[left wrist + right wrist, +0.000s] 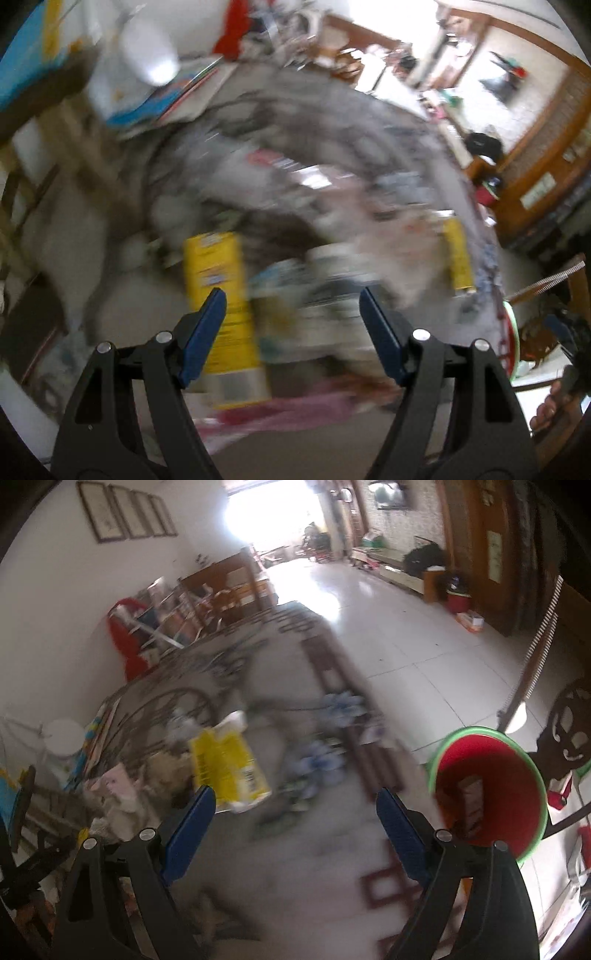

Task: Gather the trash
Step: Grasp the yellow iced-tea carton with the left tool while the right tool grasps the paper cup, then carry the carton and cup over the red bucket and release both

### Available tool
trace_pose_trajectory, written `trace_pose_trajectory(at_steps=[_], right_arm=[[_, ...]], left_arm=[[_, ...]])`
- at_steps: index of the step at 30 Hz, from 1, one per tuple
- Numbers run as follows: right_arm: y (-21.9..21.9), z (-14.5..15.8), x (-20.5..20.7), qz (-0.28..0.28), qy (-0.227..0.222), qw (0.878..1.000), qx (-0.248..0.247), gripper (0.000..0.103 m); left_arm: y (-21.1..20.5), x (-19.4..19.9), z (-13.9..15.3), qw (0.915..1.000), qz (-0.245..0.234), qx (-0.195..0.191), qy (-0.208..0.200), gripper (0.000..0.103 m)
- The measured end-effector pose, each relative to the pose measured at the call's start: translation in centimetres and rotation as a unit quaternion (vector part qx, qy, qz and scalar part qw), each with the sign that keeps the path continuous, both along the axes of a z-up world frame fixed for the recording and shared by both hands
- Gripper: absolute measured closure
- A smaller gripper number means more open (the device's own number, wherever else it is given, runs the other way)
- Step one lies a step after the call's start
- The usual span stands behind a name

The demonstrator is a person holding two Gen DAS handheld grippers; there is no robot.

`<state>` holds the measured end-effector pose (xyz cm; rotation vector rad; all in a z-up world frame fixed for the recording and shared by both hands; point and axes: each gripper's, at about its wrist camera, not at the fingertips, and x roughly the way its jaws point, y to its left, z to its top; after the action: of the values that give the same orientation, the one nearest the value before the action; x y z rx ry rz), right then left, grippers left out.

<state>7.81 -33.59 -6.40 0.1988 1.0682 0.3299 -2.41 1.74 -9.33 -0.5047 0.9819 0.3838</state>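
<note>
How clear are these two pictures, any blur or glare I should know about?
Left wrist view: heavy swirling motion blur over the patterned grey rug; only the left gripper is sharp. Right wrist view: milder blur on the crumpled yellow wrapper and red bin with green rim; doorway glare washes out the glossy white floor tiles.

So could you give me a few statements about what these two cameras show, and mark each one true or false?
1. The right gripper holds nothing between its fingers. True.
2. The bucket beside the rug is blue inside. False: it is red inside with a green rim.
3. A yellow package lies on the patterned rug. True.
4. The left gripper is clamped on the yellow package. False: its fingers stand apart, holding nothing.
5. The bucket lies tipped on its side. False: it stands upright, mouth up.
</note>
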Motion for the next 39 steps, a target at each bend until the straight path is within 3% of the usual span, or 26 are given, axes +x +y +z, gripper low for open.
trace_pose_trajectory(at_steps=[8,10,11,13,15,17,22,27,34,39], right_arm=[[7.7,0.8,-3.2,0.043,0.003,0.999,-0.009,0.018],[9.7,1.2,-3.7,0.053,0.004,0.999,-0.001,0.018],[10.7,1.3,-3.9,0.06,0.004,0.998,0.002,0.018],[12.7,1.5,-4.5,0.079,0.007,0.997,0.009,0.018],[14.8,1.3,-5.0,0.1,0.02,0.994,0.024,0.018],[16.3,1.1,-5.5,0.117,0.035,0.992,0.035,0.018],[20.0,-0.2,-5.4,0.165,0.093,0.979,0.079,0.018],[22.3,-2.1,-4.7,0.183,0.151,0.966,0.104,0.02],[24.6,-2.6,-4.7,0.209,0.159,0.961,0.086,0.042],[25.7,-3.7,-4.7,0.211,0.175,0.959,0.067,0.041]], left_arm=[[4.7,-1.6,-6.3,0.9951,0.014,-0.082,0.054,0.032],[5.4,-1.1,-7.2,0.993,0.002,-0.106,0.053,0.04],[5.4,-0.9,-7.4,0.9921,-0.009,-0.114,0.052,0.049],[5.4,-0.2,-7.6,0.9916,-0.033,-0.114,0.051,0.054],[5.8,0.3,-7.8,0.9901,-0.051,-0.122,0.047,0.068],[6.2,0.5,-7.5,0.9901,-0.057,-0.122,0.04,0.068],[7.3,0.5,-6.0,0.9933,-0.09,-0.069,0.025,0.068],[8.4,0.1,-5.8,0.9933,-0.089,-0.069,0.025,0.068],[8.0,-0.5,-6.2,0.9924,-0.09,-0.079,0.03,0.067],[8.1,-0.4,-6.6,0.9913,-0.09,-0.089,0.036,0.067]])
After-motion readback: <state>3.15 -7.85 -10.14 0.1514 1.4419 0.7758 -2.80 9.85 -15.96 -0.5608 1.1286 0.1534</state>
